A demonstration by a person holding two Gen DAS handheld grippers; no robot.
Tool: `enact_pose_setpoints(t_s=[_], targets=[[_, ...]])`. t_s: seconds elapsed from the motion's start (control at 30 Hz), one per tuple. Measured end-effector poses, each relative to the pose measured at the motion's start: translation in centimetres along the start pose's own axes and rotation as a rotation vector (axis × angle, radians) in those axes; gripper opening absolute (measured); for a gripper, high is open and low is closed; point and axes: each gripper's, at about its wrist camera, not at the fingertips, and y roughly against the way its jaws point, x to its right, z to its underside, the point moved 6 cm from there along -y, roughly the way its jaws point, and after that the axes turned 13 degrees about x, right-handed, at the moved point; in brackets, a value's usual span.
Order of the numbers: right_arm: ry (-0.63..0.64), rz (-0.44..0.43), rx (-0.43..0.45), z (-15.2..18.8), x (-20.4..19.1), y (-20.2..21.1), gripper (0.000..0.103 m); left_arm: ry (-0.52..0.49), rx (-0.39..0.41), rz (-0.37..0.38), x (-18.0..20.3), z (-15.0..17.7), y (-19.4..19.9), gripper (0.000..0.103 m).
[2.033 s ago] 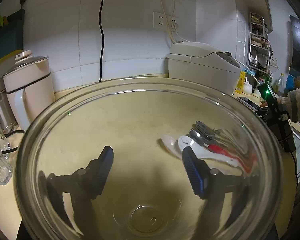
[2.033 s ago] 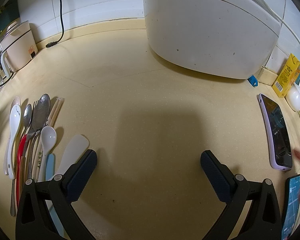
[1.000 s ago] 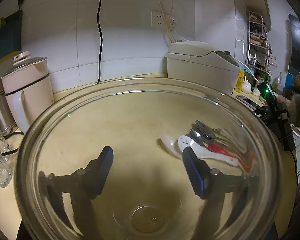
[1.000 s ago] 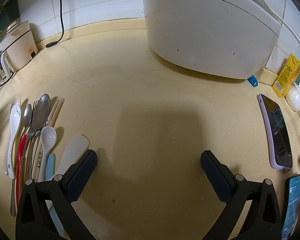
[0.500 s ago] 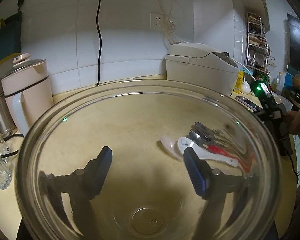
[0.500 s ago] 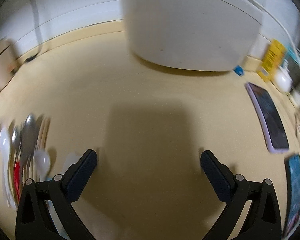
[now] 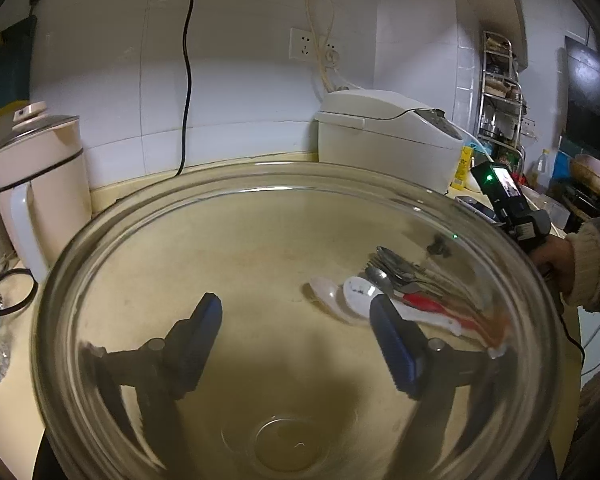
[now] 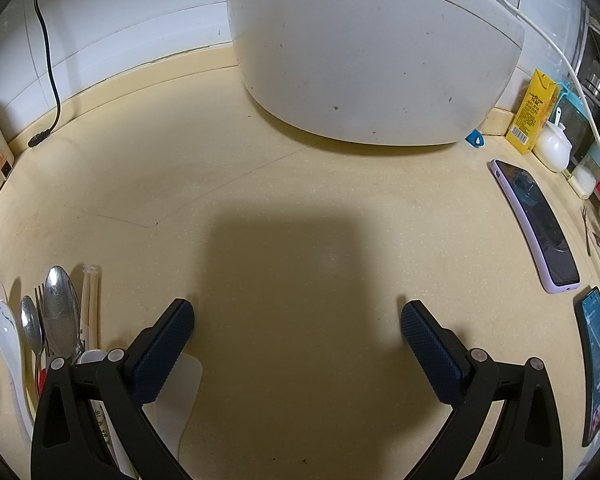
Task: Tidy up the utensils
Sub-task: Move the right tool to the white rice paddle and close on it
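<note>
Left wrist view — task near its start: the clear glass bowl (image 7: 172,240) sits empty.
Spoons and chopsticks (image 8: 52,328) lie loose on the beige counter (image 8: 300,200). The left gripper (image 7: 296,344), jaws opening, shows behind the glass; the right gripper (image 8: 298,320) stands wide, holding nothing.

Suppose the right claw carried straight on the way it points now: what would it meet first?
Probably the bare counter. The right claw stands open, nothing between its fingers; the utensils lie off to its left, the rice cooker farther ahead.
</note>
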Motion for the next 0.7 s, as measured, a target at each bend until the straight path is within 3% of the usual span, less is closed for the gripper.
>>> enact_pose_setpoints(t_s=[0.07,0.13,0.2,0.47,0.63,0.7], targets=[[0.005,0.001,-0.010,-0.1,0.1,0.1,0.102,0.009,0.001,0.012,-0.1,0.0,0.1,0.082],[0.018,0.020,-0.027,0.0,0.2,1.0,0.088,0.024,0.008,0.034,-0.1,-0.1,0.2,0.080],[0.045,0.003,-0.026,0.0,-0.1,2.4,0.083,0.023,0.012,0.034,-0.2,-0.2,0.3,0.080],[0.090,-0.072,0.026,-1.2,-1.8,9.3,0.083,0.029,0.019,0.049,-0.3,-0.2,0.6,0.076],[0.092,-0.057,0.000,-0.6,-1.9,12.4,0.083,0.012,0.015,0.061,-0.3,-0.1,0.8,0.076],[0.073,-0.090,-0.019,0.2,-1.7,13.4,0.083,0.003,0.012,0.062,-0.2,-0.1,0.8,0.076]])
